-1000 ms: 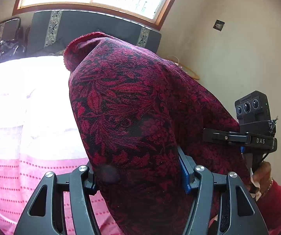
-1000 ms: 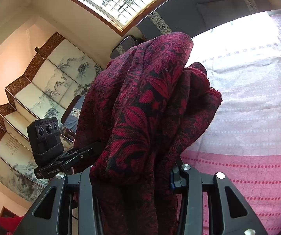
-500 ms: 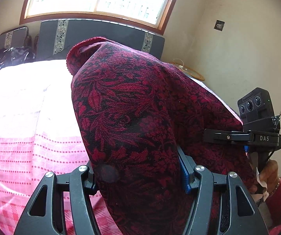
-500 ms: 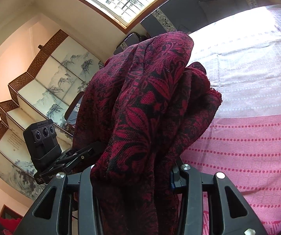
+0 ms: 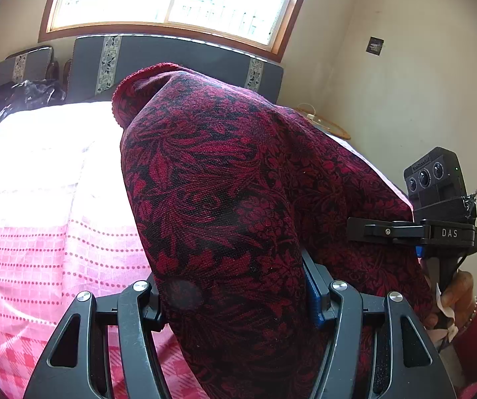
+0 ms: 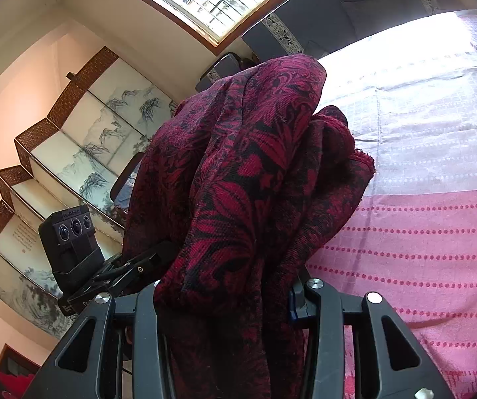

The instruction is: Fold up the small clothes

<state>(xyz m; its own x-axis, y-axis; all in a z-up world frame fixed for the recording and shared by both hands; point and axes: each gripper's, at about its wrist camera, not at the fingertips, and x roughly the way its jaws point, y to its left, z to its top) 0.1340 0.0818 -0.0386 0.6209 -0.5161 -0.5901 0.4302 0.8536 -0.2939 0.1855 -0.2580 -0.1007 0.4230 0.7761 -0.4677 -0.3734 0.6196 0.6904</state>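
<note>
Bed (image 5: pixel 39 249) dropped lower; both tongs (image 5: pixel 235 292) (image 6: pixel 225 296) clamp garment (image 5: pixel 238 199); screen (image 6: pixel 72 153) right-cam only.

So the cloth (image 5: pixel 238 206) is hanging up between both grippers, above the bed (image 5: pixel 39 199). The left gripper (image 5: pixel 235 296) is pinching one end, and the right gripper (image 6: pixel 228 292) is clamping the other, which is bunching in folds over it. The headboard (image 5: pixel 178 60) is sitting behind the bed, under the window (image 5: pixel 172 0). A folding screen (image 6: pixel 72 153) is standing off to the left of the bed.
</note>
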